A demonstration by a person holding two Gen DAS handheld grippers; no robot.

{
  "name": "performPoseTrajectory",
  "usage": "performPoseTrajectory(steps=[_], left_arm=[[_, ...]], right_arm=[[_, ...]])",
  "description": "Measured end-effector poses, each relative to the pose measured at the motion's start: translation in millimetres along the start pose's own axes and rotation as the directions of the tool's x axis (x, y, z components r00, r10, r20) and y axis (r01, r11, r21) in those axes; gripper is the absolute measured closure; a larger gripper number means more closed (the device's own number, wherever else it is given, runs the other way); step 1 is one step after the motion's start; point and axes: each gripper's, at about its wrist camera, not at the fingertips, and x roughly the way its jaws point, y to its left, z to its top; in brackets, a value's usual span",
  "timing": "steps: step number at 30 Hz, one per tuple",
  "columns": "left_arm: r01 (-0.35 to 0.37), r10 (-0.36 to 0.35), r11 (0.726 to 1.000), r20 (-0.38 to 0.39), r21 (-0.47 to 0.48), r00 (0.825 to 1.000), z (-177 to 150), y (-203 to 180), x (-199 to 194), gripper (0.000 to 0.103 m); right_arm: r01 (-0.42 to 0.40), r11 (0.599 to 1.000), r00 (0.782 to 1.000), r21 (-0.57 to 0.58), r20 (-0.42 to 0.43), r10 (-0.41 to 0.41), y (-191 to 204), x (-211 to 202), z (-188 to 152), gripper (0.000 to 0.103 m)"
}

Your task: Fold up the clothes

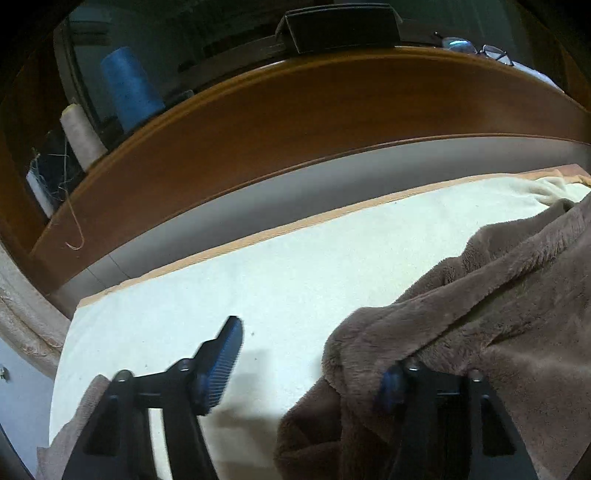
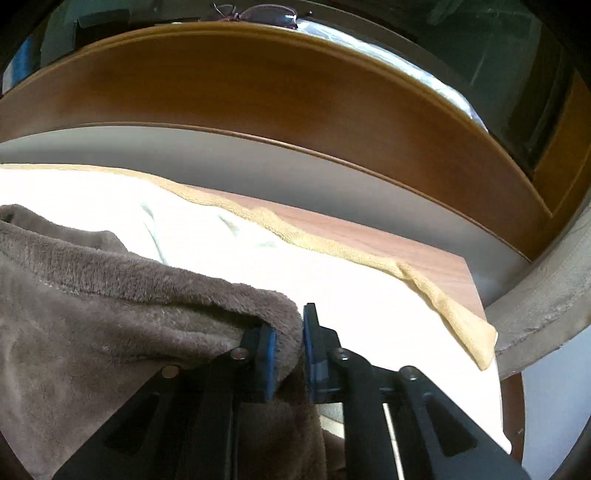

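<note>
We hold a two-finger tool in each hand over a desk [image 2: 424,254] covered by a cream towel [image 1: 258,280] with a tan border, and both tools point down at a slant toward it. The thing to fold is a brown fleece garment [image 1: 480,302], plush and rumpled, lying on the towel; in the left wrist view it fills the lower right, and in the right wrist view it fills the lower left. Our left gripper [image 1: 306,365] has its fingers spread wide apart: the left one, with its blue ribbed pad, stands free over the bare towel, while the right one is partly buried under the edge of the fleece, so that a fold of the cloth lies in the gap between them but the free pad does not press on it. Our right gripper [image 2: 288,354] has its fingers close together with a corner of the fleece bunched between the two blue pads; a narrow gap shows beside the right pad, and we cannot tell for sure whether the cloth is truly pinched there. Behind the desk runs a broad wooden board [image 1: 314,122], curved by the lens, with a grey band beneath it. Beyond it, in the left wrist view, we see a blue spool of thread [image 1: 129,85], a pale spool [image 1: 83,136] beside it, a dark box [image 1: 340,29] and a pair of spectacles [image 1: 495,53].
</note>
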Motion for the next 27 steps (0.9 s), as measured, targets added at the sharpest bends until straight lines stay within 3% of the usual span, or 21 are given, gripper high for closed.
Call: performPoseTrajectory(steps=[1, 2, 6, 8, 11, 17, 21, 24, 27], left_arm=[[0.017, -0.017, 1.0, -0.01, -0.001, 1.0, 0.0, 0.7, 1.2, 0.031], [0.044, -0.044, 0.999, -0.026, -0.002, 0.999, -0.1, 1.9, 2.9, 0.031], [0.154, -0.158, 0.986, -0.079, -0.056, 0.984, 0.0, 17.0, 3.2, 0.031], [0.219, -0.229, 0.97, -0.095, -0.103, 0.969, -0.2, 28.2, -1.1, 0.031], [0.272, -0.286, 0.954, -0.102, -0.129, 0.953, -0.5, 37.8, -8.4, 0.031], [0.315, -0.331, 0.937, -0.097, -0.147, 0.939, 1.6, 47.9, -24.8, 0.026], [0.264, -0.271, 0.952, -0.031, -0.158, 0.962, -3.4, 58.1, -46.9, 0.026], [0.296, -0.298, 0.943, 0.013, -0.153, 0.955, -7.6, 65.7, -56.9, 0.026], [0.318, -0.317, 0.945, 0.026, -0.081, 0.948, -8.1, 69.4, -60.3, 0.026]], right_arm=[[-0.005, 1.0, 1.0, 0.002, -0.009, 0.005, -0.5, 2.0, -0.7, 0.067], [-0.014, 1.0, 1.0, 0.008, -0.027, 0.014, -2.5, 4.3, -1.6, 0.062], [-0.063, 0.997, 0.997, 0.051, -0.03, 0.065, -16.0, -0.2, -6.3, 0.052], [-0.084, 0.994, 0.996, 0.065, -0.016, 0.086, -22.7, -7.2, -9.1, 0.035], [-0.11, 0.992, 0.994, 0.068, 0.03, 0.108, -29.8, -24.4, -13.9, 0.024], [-0.18, 0.982, 0.979, 0.059, 0.108, 0.173, -40.3, -55.9, -24.5, 0.024], [-0.233, 0.972, 0.958, 0.016, 0.176, 0.227, -42.7, -68.2, -24.4, 0.024], [-0.262, 0.965, 0.945, -0.026, 0.194, 0.262, -40.9, -71.7, -27.7, 0.023], [-0.267, 0.962, 0.945, -0.058, 0.182, 0.273, -38.8, -63.9, -28.2, 0.023]])
